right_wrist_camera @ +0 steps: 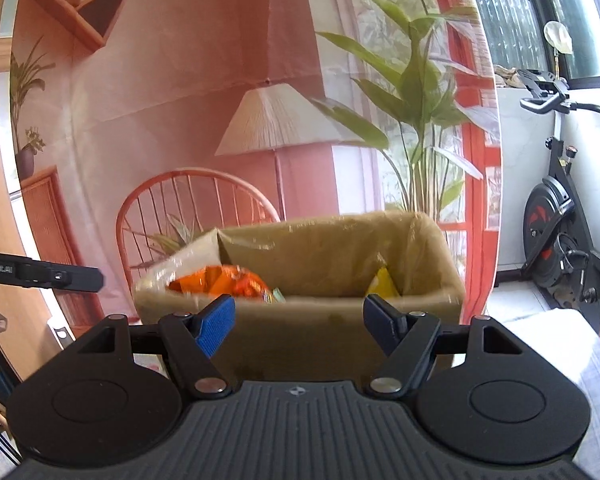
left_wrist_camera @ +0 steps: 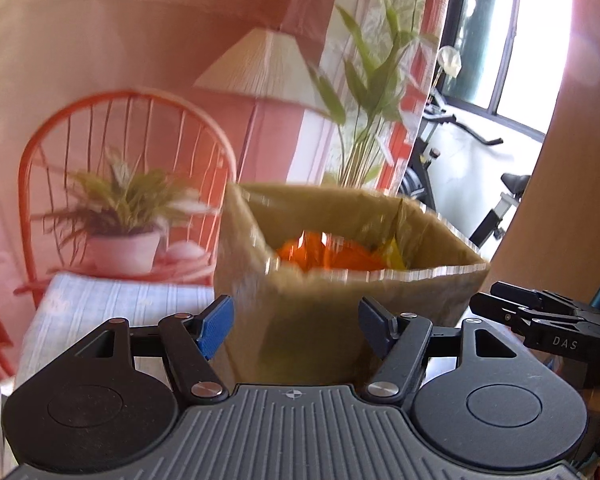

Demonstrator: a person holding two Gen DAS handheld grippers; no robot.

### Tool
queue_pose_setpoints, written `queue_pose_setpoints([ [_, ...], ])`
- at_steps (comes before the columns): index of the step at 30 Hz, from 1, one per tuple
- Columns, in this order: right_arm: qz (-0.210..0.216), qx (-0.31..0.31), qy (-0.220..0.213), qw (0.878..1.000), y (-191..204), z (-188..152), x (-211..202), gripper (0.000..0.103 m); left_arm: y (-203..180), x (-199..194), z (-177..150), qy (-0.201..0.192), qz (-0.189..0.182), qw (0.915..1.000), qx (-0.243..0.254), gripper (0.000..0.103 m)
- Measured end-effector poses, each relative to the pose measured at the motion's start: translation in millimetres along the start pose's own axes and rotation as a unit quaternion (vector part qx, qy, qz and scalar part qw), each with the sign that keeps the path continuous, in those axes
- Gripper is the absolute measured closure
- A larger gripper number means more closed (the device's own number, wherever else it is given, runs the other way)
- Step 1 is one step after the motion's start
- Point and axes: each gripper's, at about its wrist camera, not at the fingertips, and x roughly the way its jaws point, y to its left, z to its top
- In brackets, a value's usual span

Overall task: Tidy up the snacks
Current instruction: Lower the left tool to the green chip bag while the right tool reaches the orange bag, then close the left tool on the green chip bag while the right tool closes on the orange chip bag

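Fingers of the left gripper are standing wide and empty, framing the near wall of the cardboard box, where orange snack packets are lying inside. From the right wrist, the right gripper is likewise gaping, holding nothing, with the box just ahead. Sorting seems nearly finished; next likely calls for fetching another snack.

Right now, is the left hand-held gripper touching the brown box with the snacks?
Cannot tell. In the left wrist view the left hand-held gripper stands open with the brown box between its fingers, but blur hides any contact or gap.
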Motion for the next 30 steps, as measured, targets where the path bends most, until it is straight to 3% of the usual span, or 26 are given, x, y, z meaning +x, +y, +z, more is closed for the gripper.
queue_pose_setpoints([
  [6, -0.016, 0.004, 0.050, 0.999, -9, -44, 4, 0.029, 6, 25, -45, 0.047, -0.020, 0.9976, -0.048, 0.030],
  [11, -0.021, 0.030, 0.080, 0.996, -21, -70, 4, 0.029, -4, 61, -65, 0.090, -0.032, 0.9938, -0.057, 0.029],
  [22, -0.022, 0.056, 0.106, 0.993, -39, -90, 14, 0.029, -24, 121, -99, 0.148, -0.016, 0.9876, -0.050, 0.025],
  [25, -0.022, 0.058, 0.112, 0.992, -42, -94, 18, 0.029, -20, 129, -105, 0.149, -0.007, 0.9875, -0.051, 0.014],
  [30, -0.017, 0.060, 0.117, 0.991, -40, -96, 23, 0.029, -8, 135, -113, 0.154, -0.025, 0.9845, -0.081, 0.012],
])
